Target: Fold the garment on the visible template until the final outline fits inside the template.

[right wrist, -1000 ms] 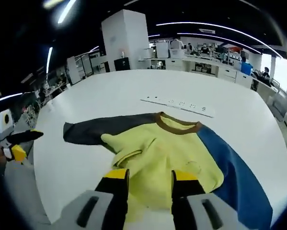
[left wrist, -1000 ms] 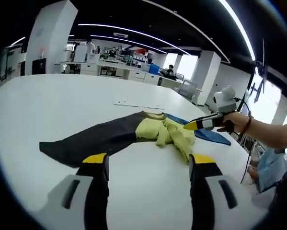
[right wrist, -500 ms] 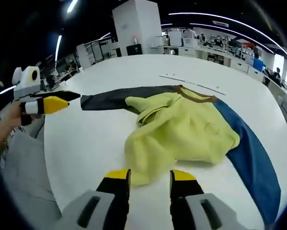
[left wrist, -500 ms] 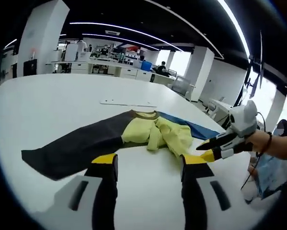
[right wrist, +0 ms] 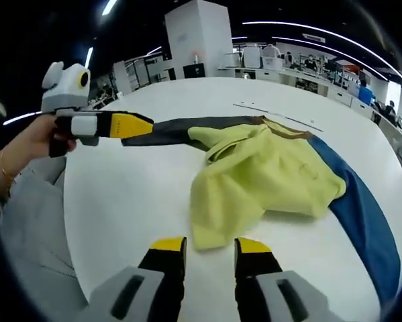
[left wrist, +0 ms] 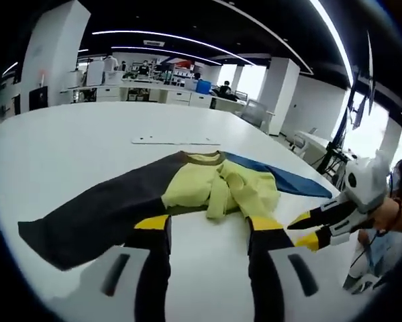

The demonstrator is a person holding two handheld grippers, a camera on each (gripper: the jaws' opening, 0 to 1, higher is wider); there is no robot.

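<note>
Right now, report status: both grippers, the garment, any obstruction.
Left gripper open, empty, short of the dark sleeve. Right gripper open, empty, at the hem. Garment bunched on the white table, unfolded. Nothing in the way.

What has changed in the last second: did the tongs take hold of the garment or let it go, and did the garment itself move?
The right tongs pulled back off the yellow body of the garment; a second ago their jaws lay over it, now they stand open over bare table just short of its hem. The hem looks more bunched. The left tongs are open and empty as before. The dark sleeve and blue sleeve lie spread as before.
</note>
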